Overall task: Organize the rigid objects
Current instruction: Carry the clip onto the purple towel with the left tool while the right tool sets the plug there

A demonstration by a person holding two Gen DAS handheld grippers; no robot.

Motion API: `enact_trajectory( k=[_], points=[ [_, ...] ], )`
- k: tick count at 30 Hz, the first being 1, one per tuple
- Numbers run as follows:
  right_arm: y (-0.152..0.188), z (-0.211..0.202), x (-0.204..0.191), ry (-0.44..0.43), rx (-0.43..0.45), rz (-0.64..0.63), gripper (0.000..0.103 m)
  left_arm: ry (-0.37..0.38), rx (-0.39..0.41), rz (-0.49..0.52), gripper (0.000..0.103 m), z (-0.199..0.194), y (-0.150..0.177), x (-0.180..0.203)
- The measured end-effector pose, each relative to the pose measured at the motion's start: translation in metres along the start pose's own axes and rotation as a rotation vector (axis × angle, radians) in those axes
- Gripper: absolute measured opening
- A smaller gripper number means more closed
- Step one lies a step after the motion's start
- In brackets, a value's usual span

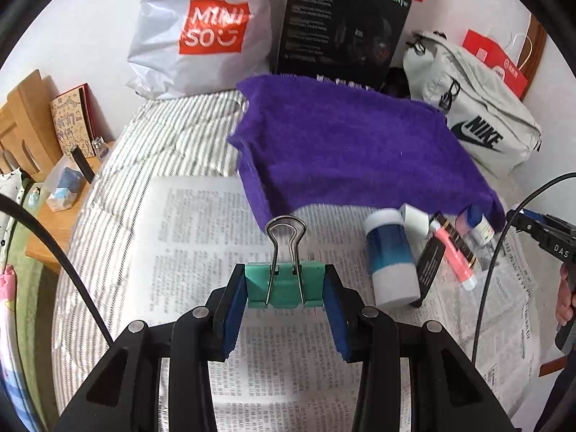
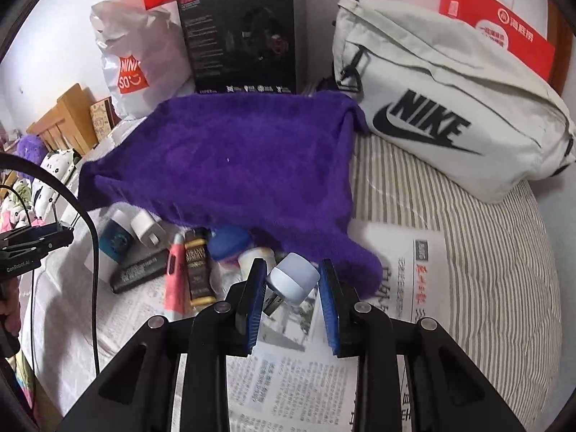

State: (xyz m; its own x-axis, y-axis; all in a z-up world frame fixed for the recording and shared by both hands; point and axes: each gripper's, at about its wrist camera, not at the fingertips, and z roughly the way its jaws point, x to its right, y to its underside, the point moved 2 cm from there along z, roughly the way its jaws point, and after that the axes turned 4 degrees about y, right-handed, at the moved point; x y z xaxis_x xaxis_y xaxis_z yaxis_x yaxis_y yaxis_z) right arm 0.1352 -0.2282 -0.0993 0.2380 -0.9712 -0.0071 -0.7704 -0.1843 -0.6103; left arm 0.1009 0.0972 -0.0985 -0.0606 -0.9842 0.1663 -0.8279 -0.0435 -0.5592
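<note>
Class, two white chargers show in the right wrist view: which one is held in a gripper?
The round-ended charger, clamped between the right gripper's blue pads. The square charger lies loose on the newspaper, beside the blue bottle.

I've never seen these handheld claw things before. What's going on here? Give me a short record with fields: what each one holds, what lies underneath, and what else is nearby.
left gripper: jaws shut on a green binder clip, wire handles pointing up
right gripper: jaws shut on a white USB plug adapter
surface: newspaper spread on a striped bed cover
cloth: purple towel partly draped over a pile of small items
backdrop: white Nike bag, black Hecate box, Miniso bag
</note>
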Motion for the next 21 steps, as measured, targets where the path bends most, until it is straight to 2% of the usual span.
enact_trajectory(
  k=[12, 21],
  points=[
    [-0.046, 0.005, -0.007, -0.014, 0.027, -0.007, 0.030, 0.028, 0.068, 0.026, 0.039, -0.010, -0.055, -0.003],
    [-0.087, 0.012, -0.021, -0.041, 0.070, -0.025, 0.030, 0.081, 0.094, 0.050, 0.039, 0.006, -0.107, 0.006]
  ],
)
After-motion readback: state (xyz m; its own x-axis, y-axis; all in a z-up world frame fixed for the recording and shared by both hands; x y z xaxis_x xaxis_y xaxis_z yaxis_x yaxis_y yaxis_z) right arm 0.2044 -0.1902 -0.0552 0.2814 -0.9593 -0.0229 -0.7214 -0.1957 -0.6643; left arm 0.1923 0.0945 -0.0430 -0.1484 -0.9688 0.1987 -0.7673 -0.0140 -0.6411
